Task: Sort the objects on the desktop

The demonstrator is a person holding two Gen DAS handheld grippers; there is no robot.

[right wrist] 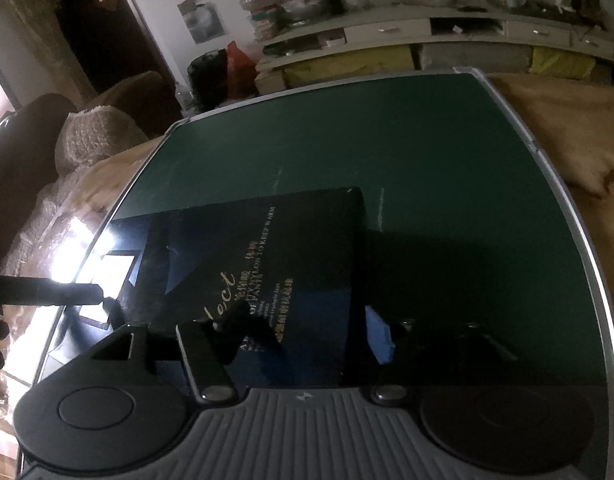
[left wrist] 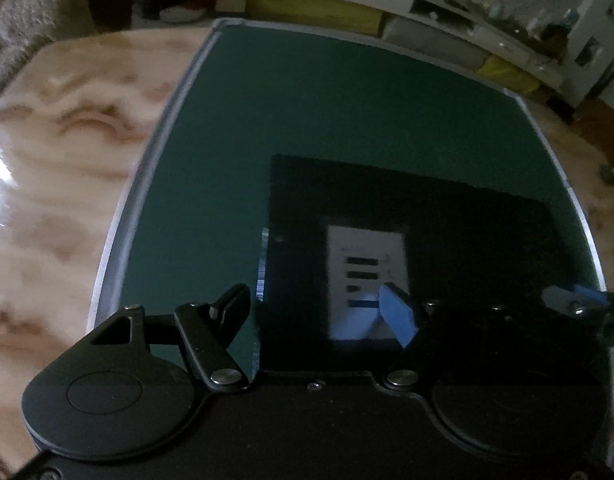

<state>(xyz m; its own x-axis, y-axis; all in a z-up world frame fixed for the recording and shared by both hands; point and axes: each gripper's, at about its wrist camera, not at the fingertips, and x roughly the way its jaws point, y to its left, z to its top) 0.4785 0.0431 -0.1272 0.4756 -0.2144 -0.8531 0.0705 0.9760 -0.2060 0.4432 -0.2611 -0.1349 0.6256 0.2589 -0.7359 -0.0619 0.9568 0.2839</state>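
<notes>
Right, your black box (right wrist: 267,264) lies flat on the green board (right wrist: 447,152), gold lettering up in the right wrist view, its far corner at about 12 o'clock from that gripper. In the left wrist view the same box (left wrist: 447,232) shows a white label (left wrist: 367,260) and fills the 12 to 2 o'clock zone.

Your left gripper (left wrist: 319,312) stands wide open over the box's near-left edge, black finger off the box over bare green, blue pad (left wrist: 399,316) over the label. Contact with the box: cannot tell, too dark.

Your right gripper (right wrist: 307,332) is also spread wide, both fingers over the box lid, nothing clamped that I can see.

Edges: the board's metal rim (left wrist: 119,248) runs 9 to 11 o'clock of your left gripper, with marble table (left wrist: 59,184) beyond it. On the right view the rim (right wrist: 587,240) curves along 1 to 3 o'clock.

Open room: bare green from 11 to 1 o'clock ahead of both grippers, well clear to the far rim. Shelving (right wrist: 427,40) sits past the table.
</notes>
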